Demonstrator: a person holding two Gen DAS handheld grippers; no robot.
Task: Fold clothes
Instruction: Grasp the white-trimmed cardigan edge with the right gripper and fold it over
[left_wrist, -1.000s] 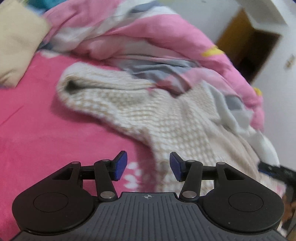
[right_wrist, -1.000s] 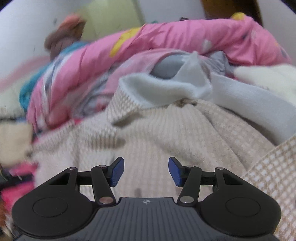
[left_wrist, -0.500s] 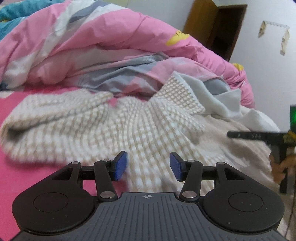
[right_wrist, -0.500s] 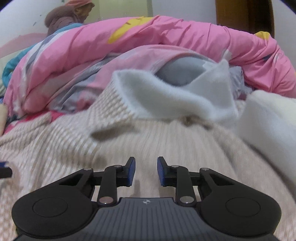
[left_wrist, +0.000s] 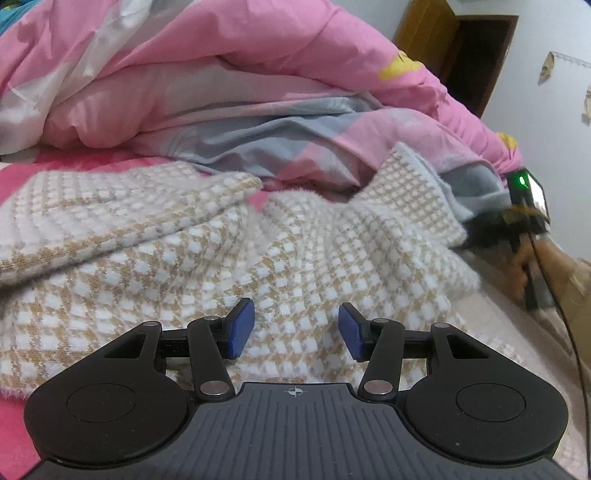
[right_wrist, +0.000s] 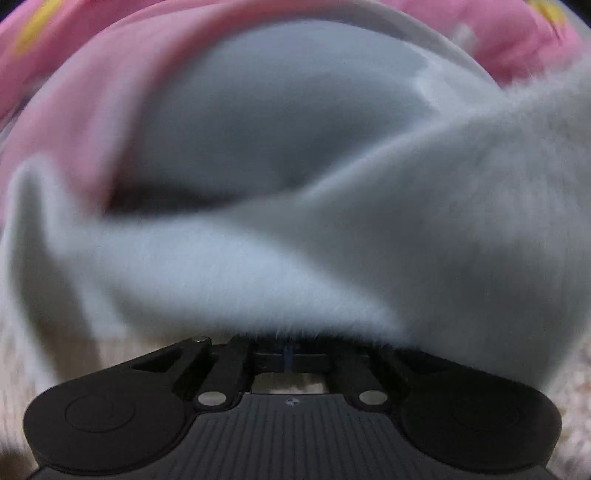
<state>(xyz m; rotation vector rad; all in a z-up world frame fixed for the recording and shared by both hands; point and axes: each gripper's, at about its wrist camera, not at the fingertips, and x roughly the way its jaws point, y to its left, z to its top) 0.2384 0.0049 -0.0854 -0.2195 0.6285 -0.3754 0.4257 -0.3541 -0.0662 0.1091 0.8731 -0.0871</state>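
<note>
Left tool (left_wrist: 293, 328) gapes above the checked sweater (left_wrist: 258, 251); right tool (right_wrist: 290, 350) closed – pads hidden under its fuzzy white lining (right_wrist: 258, 266)

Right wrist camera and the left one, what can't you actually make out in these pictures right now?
- Right wrist view: the right gripper fingertips sit under the fuzzy white fabric; whether they pinch it is hidden.
- Right wrist view: motion blur smears everything.
- Left wrist view: the checked sweater is cut off by the left edge.
- Left wrist view: the hand is blurred.

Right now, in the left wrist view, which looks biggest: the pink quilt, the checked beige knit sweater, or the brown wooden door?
1. Pink quilt and checked beige knit sweater: alike, and the sweater lies nearer.
2. Brown wooden door: smallest, though farthest.
</note>
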